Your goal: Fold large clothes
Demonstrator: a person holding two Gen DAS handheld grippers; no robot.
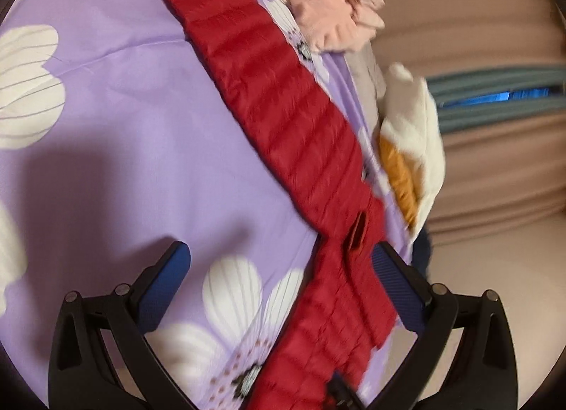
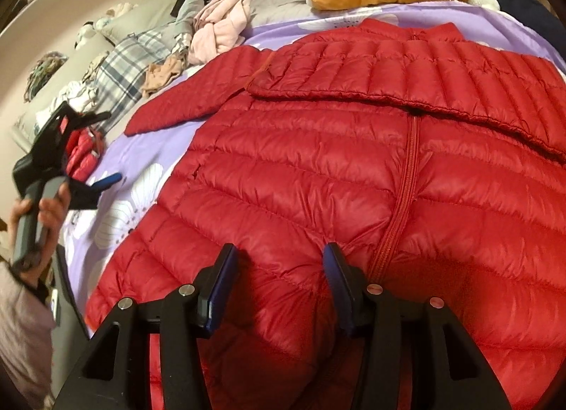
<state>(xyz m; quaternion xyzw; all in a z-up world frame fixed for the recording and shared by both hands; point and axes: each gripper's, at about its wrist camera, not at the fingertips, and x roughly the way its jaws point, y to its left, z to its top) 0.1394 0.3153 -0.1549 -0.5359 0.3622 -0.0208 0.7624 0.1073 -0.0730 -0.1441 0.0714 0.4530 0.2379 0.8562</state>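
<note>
Now the folding is underway: the right gripper hovers half-spread over the red quilted puffer jacket, grasping nothing; the left gripper, jaws wide and empty, straddles the jacket's outstretched sleeve, which likely needs pinching and folding inward next.

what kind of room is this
Most likely a bedroom: the red puffer jacket lies on a bed's purple floral sheet, with pillows and loose clothes beyond it.

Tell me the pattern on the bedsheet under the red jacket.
Lilac bedsheet with large white flowers, clearest in the left wrist view.
</note>
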